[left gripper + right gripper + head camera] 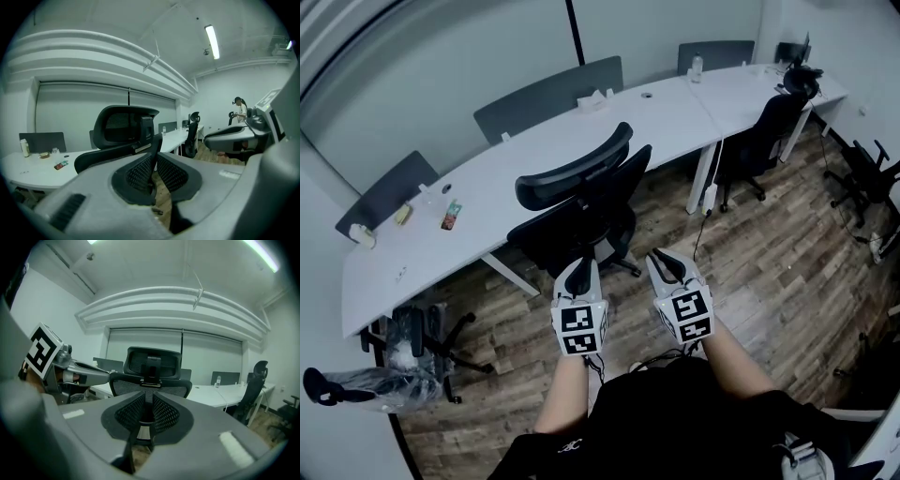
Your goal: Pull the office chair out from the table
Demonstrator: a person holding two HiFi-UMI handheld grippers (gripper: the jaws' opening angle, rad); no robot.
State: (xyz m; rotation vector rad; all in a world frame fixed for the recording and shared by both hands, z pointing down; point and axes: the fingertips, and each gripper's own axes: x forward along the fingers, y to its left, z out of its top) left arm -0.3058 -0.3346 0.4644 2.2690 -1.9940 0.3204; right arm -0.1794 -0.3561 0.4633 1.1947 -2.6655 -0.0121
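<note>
The black mesh office chair (581, 202) stands on the wood floor, a little way out from the long white table (534, 141), with its back toward me. My left gripper (579, 267) reaches to the lower edge of the chair's back; whether it touches I cannot tell. The right gripper (660, 258) hovers just right of the chair, apart from it. In the left gripper view the jaws (153, 164) stand slightly parted with nothing between them, and the chair (124, 126) is ahead. The right gripper view shows the same narrow gap (146, 406), empty, with the chair (152, 364) straight ahead.
A second black chair (764, 131) is tucked in at the table's right end, and another (867, 173) stands at the far right. A chair base (422, 337) sits at the lower left. Small items (452, 214) lie on the table. A person (240, 110) stands far off.
</note>
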